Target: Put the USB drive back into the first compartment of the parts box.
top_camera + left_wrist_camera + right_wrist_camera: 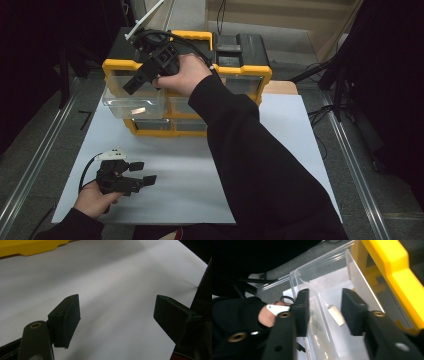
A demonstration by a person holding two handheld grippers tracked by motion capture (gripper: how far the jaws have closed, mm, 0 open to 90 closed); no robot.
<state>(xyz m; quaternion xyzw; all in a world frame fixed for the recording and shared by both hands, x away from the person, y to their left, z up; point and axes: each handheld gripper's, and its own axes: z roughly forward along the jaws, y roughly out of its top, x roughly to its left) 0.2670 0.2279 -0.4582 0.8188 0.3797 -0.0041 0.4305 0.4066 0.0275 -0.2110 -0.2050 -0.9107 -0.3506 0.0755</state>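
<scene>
High view: your right gripper over the pulled-out drawer

Your right gripper (131, 86) hangs parted over the clear drawer (131, 102) drawn from the yellow organiser (187, 75); a small pale piece (336, 315) lies inside, ungrasped. Your left gripper (142, 173) rests released on the white sheet (190, 165)

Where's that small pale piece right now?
In the right gripper view the small pale piece lies on the floor of the pulled-out clear drawer, below the right gripper, whose open jaws straddle the drawer's front wall.
</scene>
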